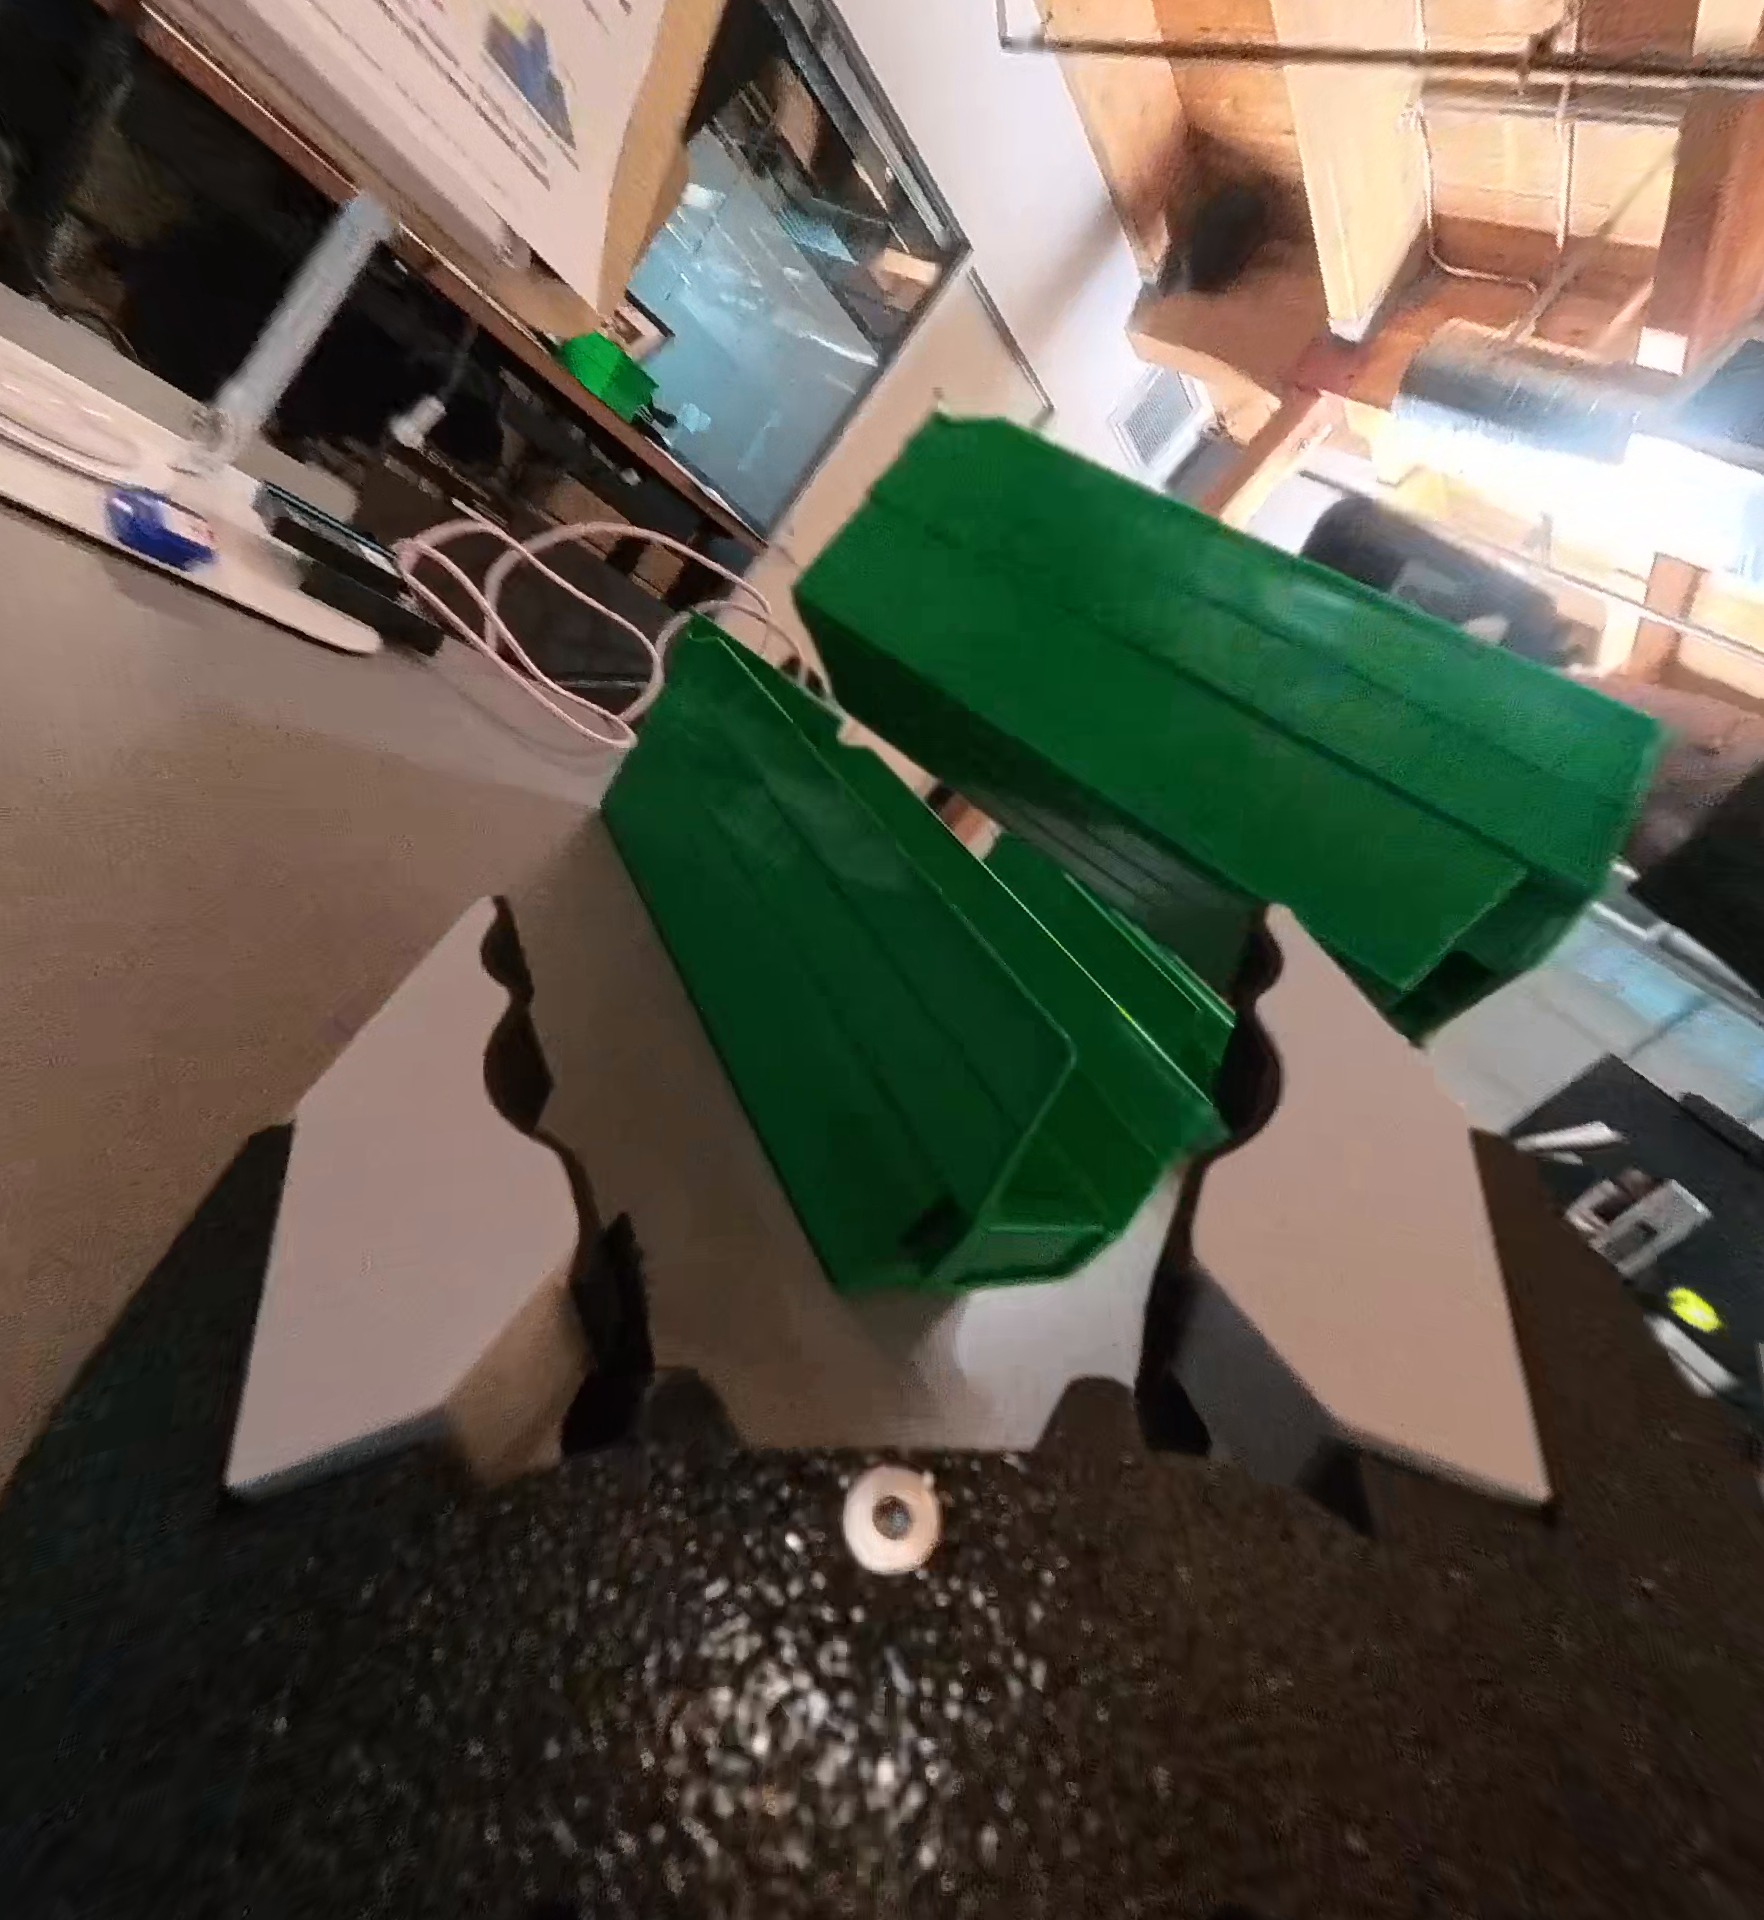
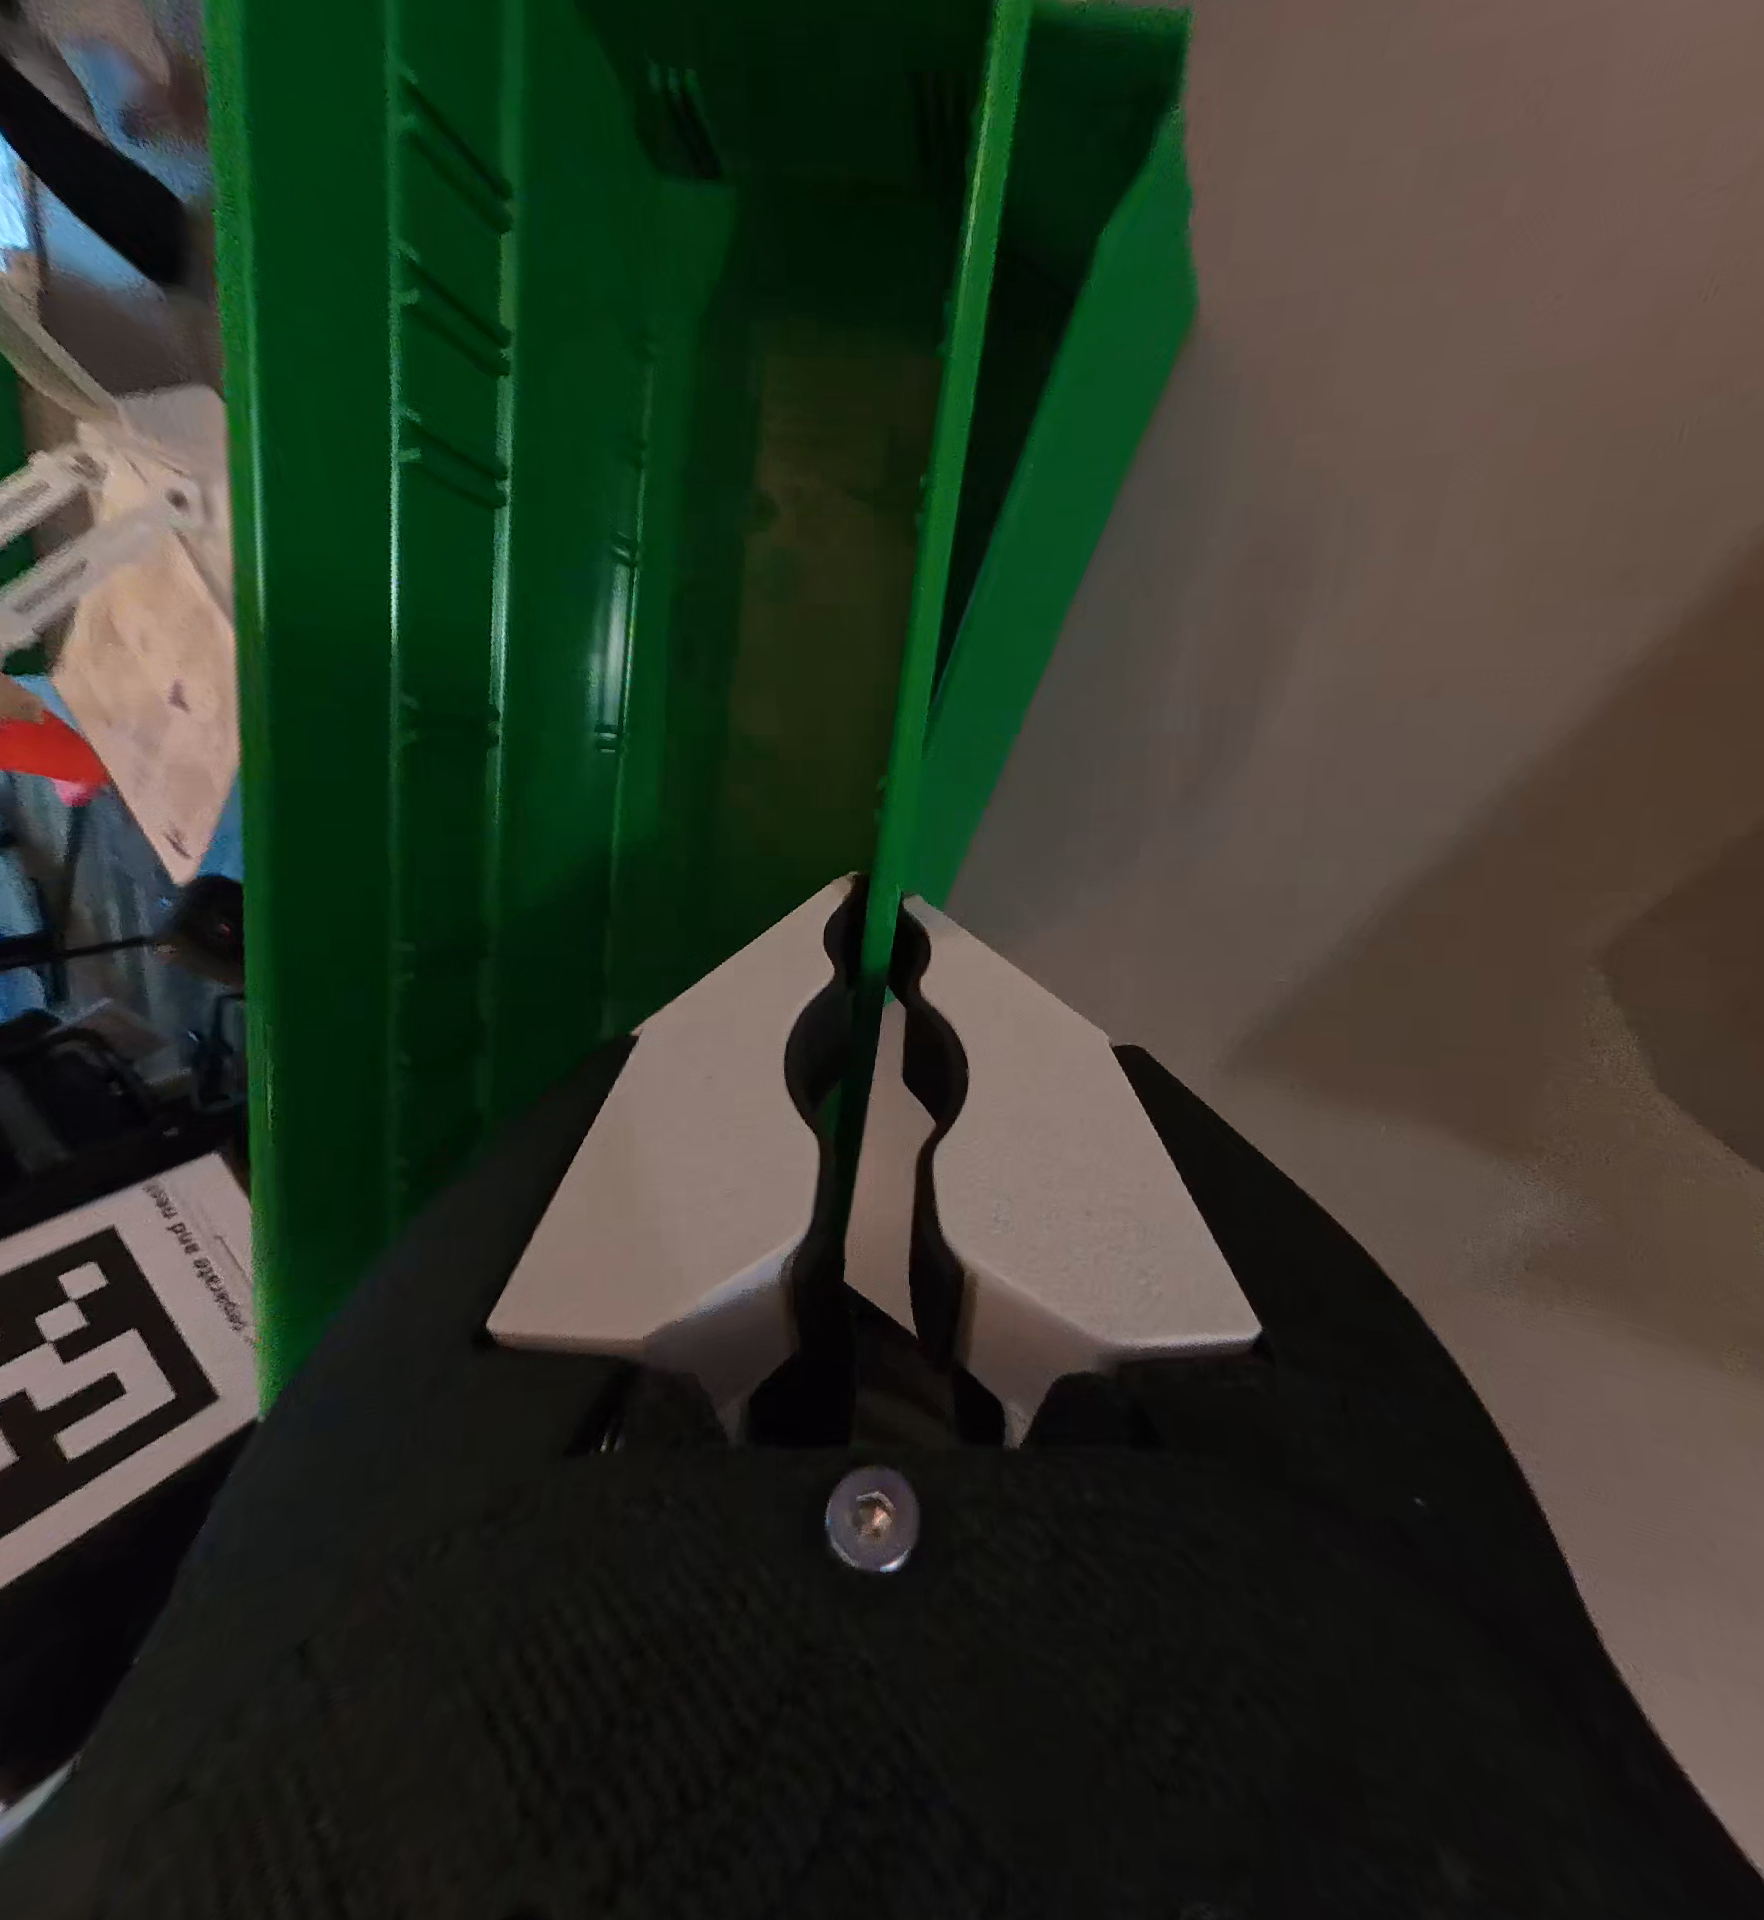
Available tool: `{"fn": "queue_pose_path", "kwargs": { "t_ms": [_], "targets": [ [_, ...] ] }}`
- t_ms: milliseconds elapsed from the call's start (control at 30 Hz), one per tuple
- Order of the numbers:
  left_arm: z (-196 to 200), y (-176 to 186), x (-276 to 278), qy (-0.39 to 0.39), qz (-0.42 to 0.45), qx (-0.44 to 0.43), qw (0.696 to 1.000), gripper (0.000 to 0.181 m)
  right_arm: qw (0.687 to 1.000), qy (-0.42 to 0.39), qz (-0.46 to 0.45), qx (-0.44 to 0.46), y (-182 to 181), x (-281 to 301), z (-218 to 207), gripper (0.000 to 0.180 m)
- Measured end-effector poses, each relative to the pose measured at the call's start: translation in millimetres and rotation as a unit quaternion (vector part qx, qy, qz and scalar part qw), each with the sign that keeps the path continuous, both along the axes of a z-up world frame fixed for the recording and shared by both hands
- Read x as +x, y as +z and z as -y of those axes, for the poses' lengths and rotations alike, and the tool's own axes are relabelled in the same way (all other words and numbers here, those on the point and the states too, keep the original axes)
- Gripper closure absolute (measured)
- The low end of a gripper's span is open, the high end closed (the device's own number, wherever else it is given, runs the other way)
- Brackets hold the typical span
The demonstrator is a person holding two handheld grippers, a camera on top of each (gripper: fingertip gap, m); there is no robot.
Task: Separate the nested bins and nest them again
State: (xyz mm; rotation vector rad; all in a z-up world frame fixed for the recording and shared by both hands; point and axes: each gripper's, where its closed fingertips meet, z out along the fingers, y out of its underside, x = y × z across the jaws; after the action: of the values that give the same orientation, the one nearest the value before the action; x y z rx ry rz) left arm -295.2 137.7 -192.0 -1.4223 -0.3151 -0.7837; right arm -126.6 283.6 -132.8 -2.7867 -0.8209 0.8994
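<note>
Two long green bins are apart. One green bin [image 1: 888, 987] lies on the grey table [image 1: 130, 883], between the fingers of my left gripper [image 1: 878, 925], which is wide open; the bin's edge is close to the right finger [image 1: 1377, 1195]. The other green bin [image 1: 1221, 707] is tilted in the air above and to the right of it. In the right wrist view my right gripper [image 2: 878, 894] is shut on a thin side wall of that green bin [image 2: 566, 520], whose inside faces the camera.
A looped white cable [image 1: 545, 623], a blue object [image 1: 156, 525] and a black device [image 1: 338, 551] lie at the table's far left. A paper with a black-and-white marker [image 2: 57, 1382] lies to the left of the held bin. Shelves and a window stand behind.
</note>
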Motion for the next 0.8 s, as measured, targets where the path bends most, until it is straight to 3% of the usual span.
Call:
{"fn": "queue_pose_path", "kwargs": {
  "t_ms": [233, 300, 400, 633, 800],
  "targets": [
    [-8.3, -28.0, 91.6, -0.224, -0.025, -0.092, 0.970, 0.058, 0.998, 0.019, 0.047, 0.021, -15.5, -15.2, 16.5, 0.178],
    [-7.1, -32.1, 117.9, -0.273, -0.045, -0.103, 0.955, 0.048, 0.998, 0.013, 0.052, 0.023, -13.9, -11.4, 13.4, 0.178],
    [-4.7, -32.0, 143.4, -0.321, -0.054, -0.106, 0.940, 0.047, 0.998, 0.002, 0.060, 0.032, -9.6, -2.3, 4.7, 0.178],
    [-6.5, -44.0, 181.0, -0.375, -0.076, -0.131, 0.914, 0.045, 0.996, -0.006, 0.077, 0.047, -12.8, 18.6, -11.6, 0.179],
    [-8.3, -55.5, 169.6, -0.356, -0.083, -0.155, 0.918, 0.042, 0.995, -0.002, 0.082, 0.050, -26.2, 12.9, -11.6, 0.178]
  ]
}}
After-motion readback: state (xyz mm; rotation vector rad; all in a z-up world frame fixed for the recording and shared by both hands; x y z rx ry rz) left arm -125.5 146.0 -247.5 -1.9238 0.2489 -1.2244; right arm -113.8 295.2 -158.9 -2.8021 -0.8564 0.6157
